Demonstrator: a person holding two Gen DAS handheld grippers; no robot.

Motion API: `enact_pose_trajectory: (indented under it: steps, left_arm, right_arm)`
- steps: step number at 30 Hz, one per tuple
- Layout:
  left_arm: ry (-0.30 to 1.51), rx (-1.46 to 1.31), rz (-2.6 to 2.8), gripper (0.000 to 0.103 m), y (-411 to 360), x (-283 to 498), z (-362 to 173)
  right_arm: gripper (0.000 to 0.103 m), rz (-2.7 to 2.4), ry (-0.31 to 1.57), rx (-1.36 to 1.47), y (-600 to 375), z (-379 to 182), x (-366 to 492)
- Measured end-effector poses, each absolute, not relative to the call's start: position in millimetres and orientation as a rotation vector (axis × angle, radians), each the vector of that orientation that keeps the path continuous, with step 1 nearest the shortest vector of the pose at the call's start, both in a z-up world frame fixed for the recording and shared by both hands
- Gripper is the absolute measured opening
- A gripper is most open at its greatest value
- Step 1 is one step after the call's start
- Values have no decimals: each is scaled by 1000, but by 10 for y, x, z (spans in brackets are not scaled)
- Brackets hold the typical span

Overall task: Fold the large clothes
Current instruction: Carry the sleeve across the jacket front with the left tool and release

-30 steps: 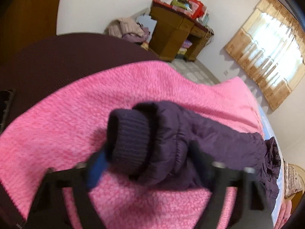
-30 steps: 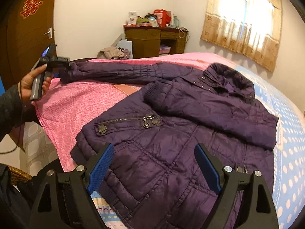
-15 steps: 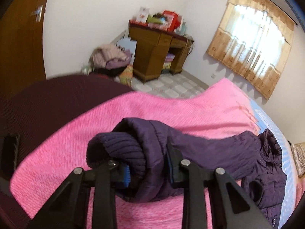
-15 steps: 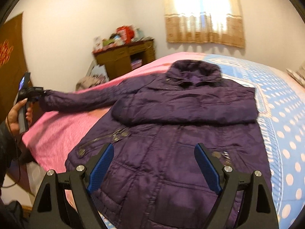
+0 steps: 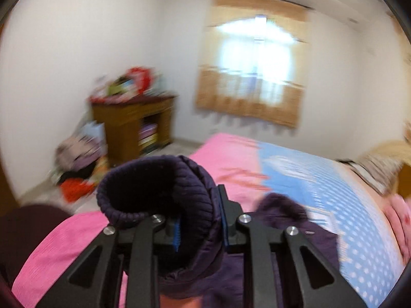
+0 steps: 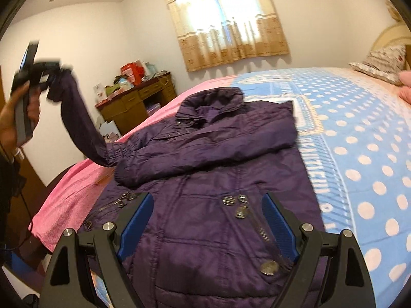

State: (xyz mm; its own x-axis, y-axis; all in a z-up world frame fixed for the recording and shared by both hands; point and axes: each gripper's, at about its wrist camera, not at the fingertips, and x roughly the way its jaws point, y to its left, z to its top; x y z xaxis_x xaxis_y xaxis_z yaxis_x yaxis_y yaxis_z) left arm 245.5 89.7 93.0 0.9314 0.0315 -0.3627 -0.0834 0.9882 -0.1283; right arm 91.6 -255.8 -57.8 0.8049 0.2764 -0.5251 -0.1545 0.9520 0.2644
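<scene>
Jacket sleeve lifted over the bed

Our left gripper (image 5: 200, 231) is closing, pinching the jacket (image 6: 210, 179) cuff (image 5: 156, 187); our right gripper (image 6: 208, 220) hangs spread above it. No writing is legible.

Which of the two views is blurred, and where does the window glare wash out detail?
Left wrist view: the room smears with motion, desk and bedspread streaked, window blown white; only the left hand-held gripper and the cuff it pinches stay fairly sharp. Right wrist view: jacket crisp, raised sleeve blurred, curtain overexposed, fisheye bending the edges.
</scene>
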Motion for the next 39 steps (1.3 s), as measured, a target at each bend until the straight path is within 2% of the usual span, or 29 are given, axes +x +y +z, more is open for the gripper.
enact_pose_trajectory:
  steps: [5,8,9,10,13,16,23,26,31,32,33,34,35,37,39]
  left_arm:
    - [360,-12,-162,24,-503,2523,827]
    - [426,81,-338,52,-1406,2369,494]
    - [456,120,-392,73,-1631,2263,373]
    - [459,139,-416,86,-1736,2170,322]
    - [410,212,-505,95,-1847,1785,125]
    - [430,217,-497,101,-1639,1726,14]
    - [458,325,-132,102,-797,2261,-410]
    - [522,283,26,102,-243,2489,-607]
    - [608,167,103,102,291,2504,-826]
    - [621,154,106,102,320,2490,-854]
    - [635,143,107,102,354,2469,-890]
    - [642,139,105,102,381,2485,-924]
    - [653,136,100,102,396,2486,-952]
    - [658,135,93,102,373,2463,-967]
    - [655,137,91,102,416,2514,-978]
  right_arm:
    - [86,159,623,257,-2801,-725,863]
    - [86,132,646,268,-2931,-805,812]
    - [86,120,650,267,-2979,-830,784]
    - [86,109,655,266,-3024,-857,765]
    - [86,76,677,280,-3173,-956,726]
    - [86,73,699,306,-3282,-976,793]
    - [86,178,647,395,-3339,-479,1321]
    - [86,225,649,447,-3301,-345,1761]
    - [86,299,786,580,-3126,-608,2603]
    - [82,319,821,621,-3100,-727,2722]
    - [58,372,870,655,-3041,-861,2838]
    - [42,388,892,667,-3000,-918,2898]
    - [19,369,888,652,-2980,-913,2895]
    - [14,374,838,587,-2937,-729,2786]
    - [13,343,775,489,-2903,-437,2604]
